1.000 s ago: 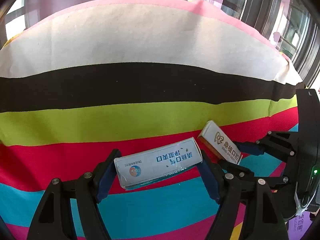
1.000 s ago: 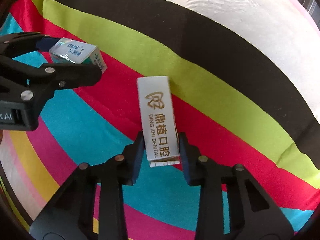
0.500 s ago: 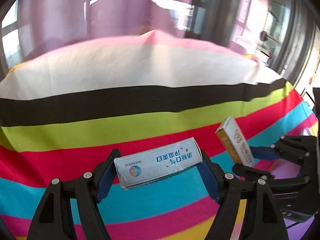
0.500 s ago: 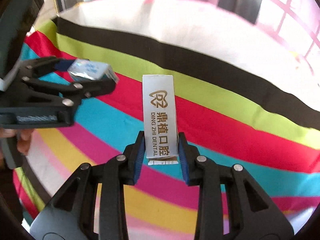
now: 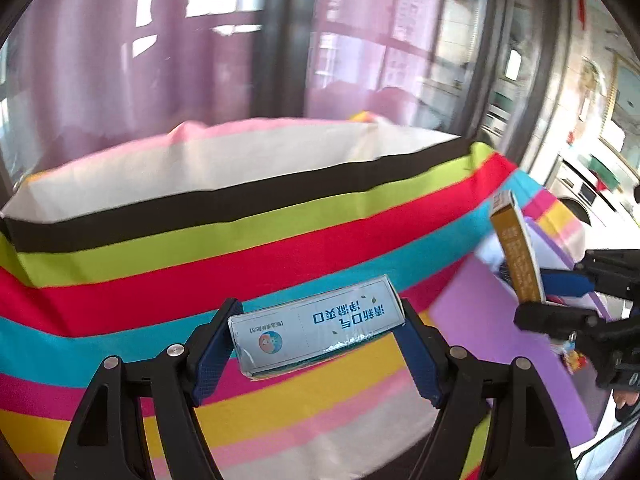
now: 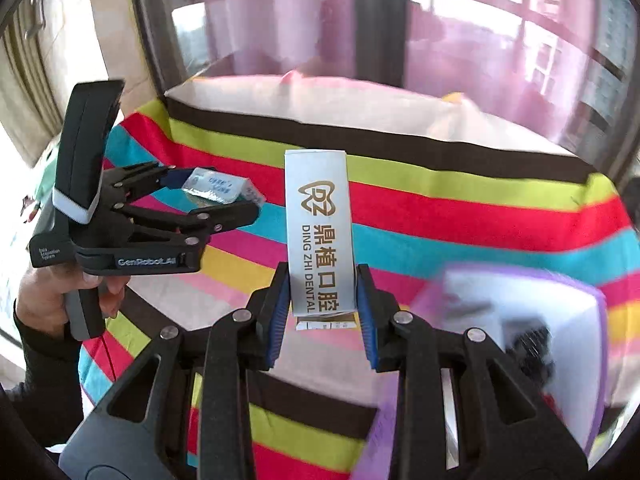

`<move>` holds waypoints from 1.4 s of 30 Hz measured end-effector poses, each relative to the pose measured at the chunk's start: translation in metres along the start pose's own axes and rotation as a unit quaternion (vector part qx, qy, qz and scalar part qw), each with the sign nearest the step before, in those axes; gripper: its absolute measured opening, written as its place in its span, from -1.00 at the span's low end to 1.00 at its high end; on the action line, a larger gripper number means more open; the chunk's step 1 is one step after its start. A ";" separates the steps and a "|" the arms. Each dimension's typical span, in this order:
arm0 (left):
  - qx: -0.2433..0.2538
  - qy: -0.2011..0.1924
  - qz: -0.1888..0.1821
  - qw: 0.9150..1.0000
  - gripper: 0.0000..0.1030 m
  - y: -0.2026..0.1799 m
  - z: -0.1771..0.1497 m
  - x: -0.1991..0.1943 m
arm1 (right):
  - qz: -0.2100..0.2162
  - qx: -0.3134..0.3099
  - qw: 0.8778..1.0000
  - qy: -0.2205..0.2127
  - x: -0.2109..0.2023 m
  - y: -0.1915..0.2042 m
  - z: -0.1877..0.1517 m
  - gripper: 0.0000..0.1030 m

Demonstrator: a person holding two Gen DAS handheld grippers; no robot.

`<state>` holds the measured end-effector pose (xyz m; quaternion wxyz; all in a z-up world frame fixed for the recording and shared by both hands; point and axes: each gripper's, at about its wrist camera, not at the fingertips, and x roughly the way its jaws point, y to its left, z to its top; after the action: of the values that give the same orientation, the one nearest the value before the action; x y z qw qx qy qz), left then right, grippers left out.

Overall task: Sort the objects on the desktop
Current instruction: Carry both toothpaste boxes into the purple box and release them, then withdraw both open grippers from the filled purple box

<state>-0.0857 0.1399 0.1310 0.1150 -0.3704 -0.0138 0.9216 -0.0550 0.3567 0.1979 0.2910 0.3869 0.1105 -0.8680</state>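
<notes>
My left gripper (image 5: pixel 318 340) is shut on a white and blue box (image 5: pixel 316 330) with upside-down print, gripped at both ends and lifted above the striped cloth (image 5: pixel 200 240). My right gripper (image 6: pixel 322 306) is shut on the lower end of a tall white box (image 6: pixel 320 232) with gold lettering, which stands upright between the blue pads. In the left wrist view that same white box (image 5: pixel 516 256) shows its orange side at the right, held by the right gripper (image 5: pixel 560 292). In the right wrist view the left gripper (image 6: pixel 216 204) with its white and blue box (image 6: pixel 218 190) hangs at the left.
A purple bin (image 6: pixel 560 320) with dark items inside stands at the lower right of the right wrist view, blurred; the purple bin (image 5: pixel 500 320) also shows at the right in the left wrist view. A hand (image 6: pixel 52 296) holds the left gripper's handle. Windows and pink curtains lie beyond the table.
Both grippers have risen with their boxes still held and swung towards the right. The table's far edge and the purple bin have come into view.
</notes>
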 end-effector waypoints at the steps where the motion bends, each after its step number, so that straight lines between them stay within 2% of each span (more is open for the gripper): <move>1: 0.007 -0.002 -0.005 1.000 0.48 -0.009 -0.003 -0.008 | -0.004 0.011 1.000 -0.006 -0.013 -0.008 -0.008 -0.33; 2: 0.016 -0.003 -0.011 1.000 0.48 -0.019 -0.003 -0.009 | -0.007 0.018 1.000 -0.008 -0.011 -0.007 -0.011 -0.33; 5: 0.043 -0.005 -0.030 0.999 0.48 -0.052 -0.002 -0.011 | -0.023 0.056 0.998 -0.016 -0.043 -0.034 -0.034 -0.33; 10: 0.090 -0.003 -0.063 0.994 0.48 -0.110 0.000 -0.015 | -0.067 0.099 0.993 -0.021 -0.071 -0.066 -0.072 -0.33; 15: 0.131 0.005 -0.085 0.988 0.48 -0.165 -0.002 -0.011 | -0.103 0.137 0.985 -0.023 -0.071 -0.092 -0.101 -0.32; 19: 0.160 0.020 -0.088 0.983 0.49 -0.202 -0.005 0.006 | -0.126 0.161 0.979 -0.026 -0.075 -0.108 -0.122 -0.30; 22: 0.178 0.038 -0.095 0.979 0.50 -0.222 -0.011 0.022 | -0.135 0.170 0.976 -0.031 -0.078 -0.118 -0.136 -0.04; 24: 0.188 0.048 -0.087 0.977 0.50 -0.234 -0.015 0.033 | -0.143 0.178 0.973 -0.038 -0.080 -0.124 -0.144 0.08; 26: 0.197 0.047 -0.082 0.976 0.57 -0.243 -0.019 0.035 | -0.147 0.187 0.970 -0.046 -0.085 -0.127 -0.153 0.33; 28: 0.203 0.044 -0.079 0.975 0.63 -0.250 -0.021 0.033 | -0.152 0.193 0.968 -0.058 -0.090 -0.128 -0.160 0.50; 33: 0.215 0.040 -0.070 0.973 0.65 -0.267 -0.031 0.015 | -0.168 0.222 0.957 -0.083 -0.103 -0.125 -0.179 0.77; 35: 0.221 0.041 -0.061 0.973 0.65 -0.274 -0.038 0.006 | -0.174 0.229 0.954 -0.088 -0.108 -0.121 -0.187 0.95; 40: 0.185 0.013 -0.018 0.982 0.70 -0.280 -0.064 -0.031 | -0.183 0.239 0.947 -0.114 -0.130 -0.110 -0.210 0.98; 42: 0.173 -0.002 -0.014 0.985 0.70 -0.281 -0.076 -0.047 | -0.181 0.248 0.943 -0.128 -0.140 -0.107 -0.223 0.98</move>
<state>0.0562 0.3989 0.1384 0.1903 -0.3431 0.1400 0.9091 0.0914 0.5943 0.1463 0.0350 0.3064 -0.0782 -0.9481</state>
